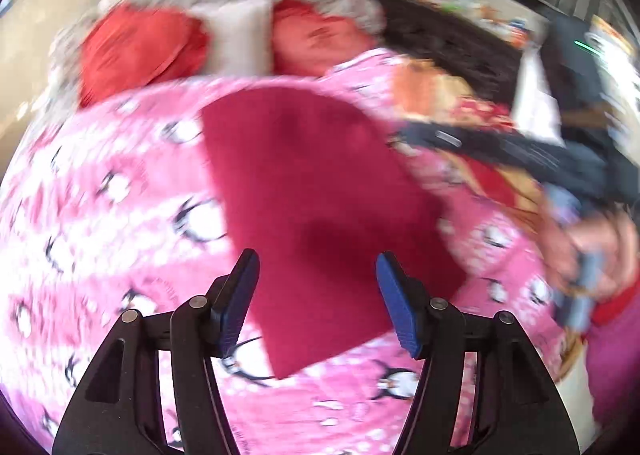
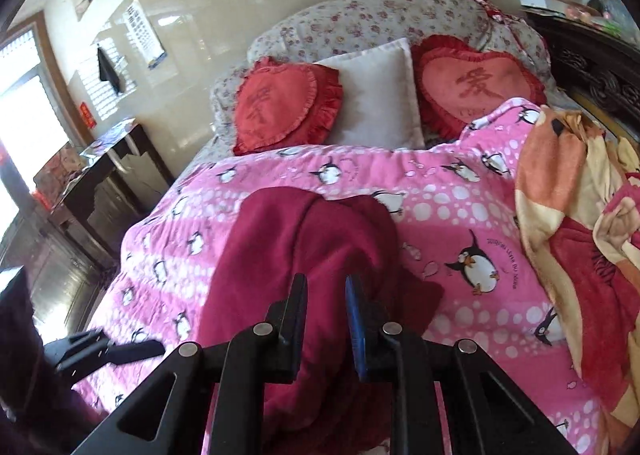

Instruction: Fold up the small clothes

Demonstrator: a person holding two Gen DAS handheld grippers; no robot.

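A dark red garment (image 1: 312,191) lies on the pink penguin quilt (image 1: 120,223). The left wrist view is blurred by motion. My left gripper (image 1: 316,267) is open, its blue-padded fingers wide apart above the garment's near part. In the right wrist view the garment (image 2: 304,239) is bunched and draped, and my right gripper (image 2: 326,287) has its fingers nearly shut with a fold of the red cloth between them. The left gripper (image 2: 108,351) shows at the lower left of that view.
Two red heart cushions (image 2: 284,111) (image 2: 476,83) and a white pillow (image 2: 376,95) lie at the bed's head. An orange and red blanket (image 2: 568,215) is heaped on the right. A dark side table (image 2: 108,175) stands left of the bed.
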